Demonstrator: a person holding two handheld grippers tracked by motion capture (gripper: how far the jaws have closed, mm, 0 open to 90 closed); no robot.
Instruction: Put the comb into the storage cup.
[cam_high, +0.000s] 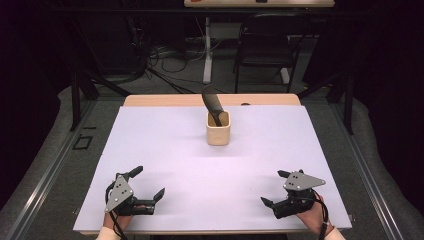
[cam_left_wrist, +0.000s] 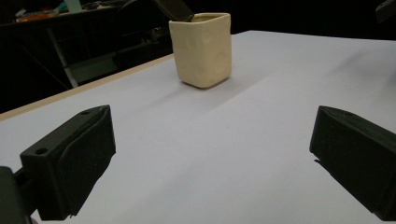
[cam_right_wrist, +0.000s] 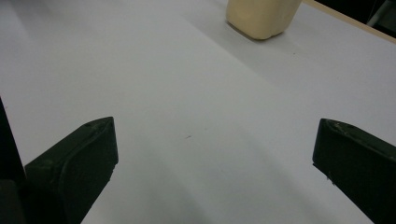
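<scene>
A cream square cup (cam_high: 218, 128) stands upright at the far middle of the white table cover (cam_high: 165, 150), and a dark comb-like object (cam_high: 212, 102) leans out of it to the left. The cup (cam_left_wrist: 201, 49) appears ahead in the left gripper view, with the dark object (cam_left_wrist: 173, 9) at its rim; its base (cam_right_wrist: 262, 17) shows at the top of the right gripper view. My left gripper (cam_high: 148, 184) rests open near the front left edge, nothing between its jaws. My right gripper (cam_high: 275, 187) rests open near the front right, also holding nothing.
A wooden table edge (cam_high: 165, 100) shows behind the white cover. Beyond the table stand a black chair (cam_high: 265, 45), a white desk leg (cam_high: 207, 50) and cables on the floor (cam_high: 165, 60). Wide bare cover lies between the grippers and the cup.
</scene>
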